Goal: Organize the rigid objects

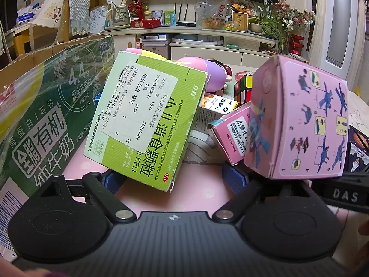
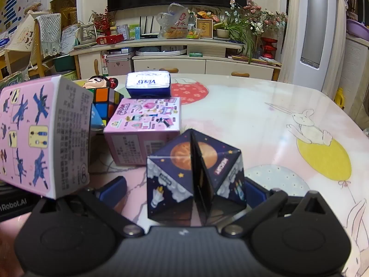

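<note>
Both tools were spread wide, nothing clamped: left tool (image 1: 173,180) w/ green box (image 1: 147,124) between fingers, right tool (image 2: 184,194) astride space cube (image 2: 196,175); squarer centring judged needed before closing.

Left gripper (image 1: 175,180): jaws spread wide, both blue fingertips (image 1: 115,181) visible and well apart, nothing pinched between the pads. Body tilted downward and forward. Right gripper (image 2: 184,189): same pose, jaws wide, blue fingertips (image 2: 113,190) far apart, pitched downward. Pads not pressing anything. A sliver of a hand (image 1: 364,228) shows at the right edge of the left wrist view; too little visible to read its pose.
</note>
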Demonstrator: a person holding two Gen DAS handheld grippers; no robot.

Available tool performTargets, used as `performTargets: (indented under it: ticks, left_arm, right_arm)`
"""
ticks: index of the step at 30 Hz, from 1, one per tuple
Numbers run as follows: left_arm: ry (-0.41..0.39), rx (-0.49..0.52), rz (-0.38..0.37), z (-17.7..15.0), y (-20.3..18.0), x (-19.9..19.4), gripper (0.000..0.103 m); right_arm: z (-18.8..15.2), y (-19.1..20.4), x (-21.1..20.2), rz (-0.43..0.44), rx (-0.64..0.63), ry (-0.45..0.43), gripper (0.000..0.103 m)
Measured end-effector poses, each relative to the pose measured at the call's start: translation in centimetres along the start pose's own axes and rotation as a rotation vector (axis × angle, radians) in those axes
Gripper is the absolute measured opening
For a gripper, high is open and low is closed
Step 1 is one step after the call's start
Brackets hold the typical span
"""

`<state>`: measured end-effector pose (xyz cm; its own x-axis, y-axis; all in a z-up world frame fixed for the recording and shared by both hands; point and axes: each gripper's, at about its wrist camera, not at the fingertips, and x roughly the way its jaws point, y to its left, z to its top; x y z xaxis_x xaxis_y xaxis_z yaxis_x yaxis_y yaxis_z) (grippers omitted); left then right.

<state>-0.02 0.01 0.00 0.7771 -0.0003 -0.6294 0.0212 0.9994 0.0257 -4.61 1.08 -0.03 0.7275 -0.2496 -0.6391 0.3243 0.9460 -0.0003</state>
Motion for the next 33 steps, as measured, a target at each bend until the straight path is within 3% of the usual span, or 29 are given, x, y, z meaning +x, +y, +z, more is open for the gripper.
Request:
performTargets:
  ticks: [16, 26, 33]
  left_arm:
    - [0.008, 0.068, -0.046, -2.9, 2.0, -4.4, 0.103]
    - [-0.069, 0.115, -0.076, -2.6, 5.1, -8.3, 0.103]
    - [-0.107, 0.08, -0.043, -2.5, 7.8, -11.8, 0.103]
  right_arm:
    - [-3.4, 1.8, -5.2, 0.014, -0.067, 0.004, 0.102]
    - [-3.2, 3.0, -12.2, 0.023, -0.045, -0.116, 0.102]
    - [-2.7, 6.4, -17.2, 0.039, -0.103, -0.207, 0.102]
